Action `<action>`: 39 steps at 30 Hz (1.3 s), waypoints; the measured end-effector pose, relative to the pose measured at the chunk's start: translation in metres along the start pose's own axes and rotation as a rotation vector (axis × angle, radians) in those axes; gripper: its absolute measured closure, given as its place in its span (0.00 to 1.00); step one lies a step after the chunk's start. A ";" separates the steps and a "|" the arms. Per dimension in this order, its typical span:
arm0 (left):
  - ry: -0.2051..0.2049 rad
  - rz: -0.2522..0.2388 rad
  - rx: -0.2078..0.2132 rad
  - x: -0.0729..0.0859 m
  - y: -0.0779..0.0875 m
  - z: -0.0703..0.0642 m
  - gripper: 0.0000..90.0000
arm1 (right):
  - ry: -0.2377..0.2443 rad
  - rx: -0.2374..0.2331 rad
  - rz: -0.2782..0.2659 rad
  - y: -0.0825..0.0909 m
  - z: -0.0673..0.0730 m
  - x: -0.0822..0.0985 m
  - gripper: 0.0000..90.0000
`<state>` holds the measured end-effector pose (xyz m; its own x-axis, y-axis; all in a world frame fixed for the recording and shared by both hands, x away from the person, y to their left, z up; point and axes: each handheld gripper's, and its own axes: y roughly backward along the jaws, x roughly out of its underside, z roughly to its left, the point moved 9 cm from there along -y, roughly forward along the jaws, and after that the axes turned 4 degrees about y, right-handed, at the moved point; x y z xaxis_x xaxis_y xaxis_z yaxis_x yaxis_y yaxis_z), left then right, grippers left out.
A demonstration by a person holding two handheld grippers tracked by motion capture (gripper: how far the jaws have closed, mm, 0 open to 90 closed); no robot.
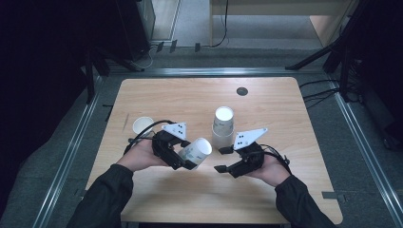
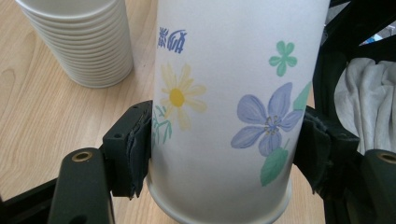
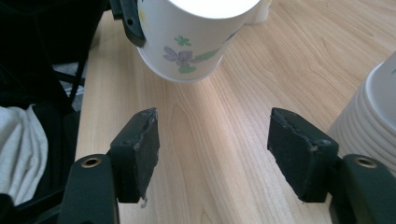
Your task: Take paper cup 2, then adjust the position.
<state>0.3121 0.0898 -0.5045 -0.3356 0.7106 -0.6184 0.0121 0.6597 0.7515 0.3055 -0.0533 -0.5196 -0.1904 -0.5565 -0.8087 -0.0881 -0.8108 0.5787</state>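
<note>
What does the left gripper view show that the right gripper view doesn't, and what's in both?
Left gripper view: the yellow daisy and blue lettering on the held paper cup, with the left gripper shut on its wall. Right gripper view: the right gripper, jaws open over bare table, nothing between them. Both: the flowered cup, the stack of cups and the wooden tabletop.
</note>
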 end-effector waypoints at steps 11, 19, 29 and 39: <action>-0.014 0.061 0.023 -0.006 0.007 0.000 0.31 | -0.039 0.077 0.027 -0.001 -0.005 -0.004 0.27; -0.029 0.144 -0.004 -0.006 0.009 0.007 0.31 | -0.075 0.038 -0.006 0.005 -0.004 -0.003 0.44; -0.066 0.261 -0.018 0.003 -0.004 0.006 0.31 | 0.027 0.019 -0.066 0.003 0.001 -0.005 0.50; -0.100 0.340 -0.031 0.006 -0.014 0.001 0.31 | 0.029 0.001 -0.084 -0.002 0.002 -0.011 0.38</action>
<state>0.3109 0.0851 -0.5194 -0.2231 0.9097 -0.3502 0.0778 0.3747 0.9239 0.3054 -0.0456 -0.5116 -0.1543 -0.4917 -0.8570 -0.1034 -0.8546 0.5089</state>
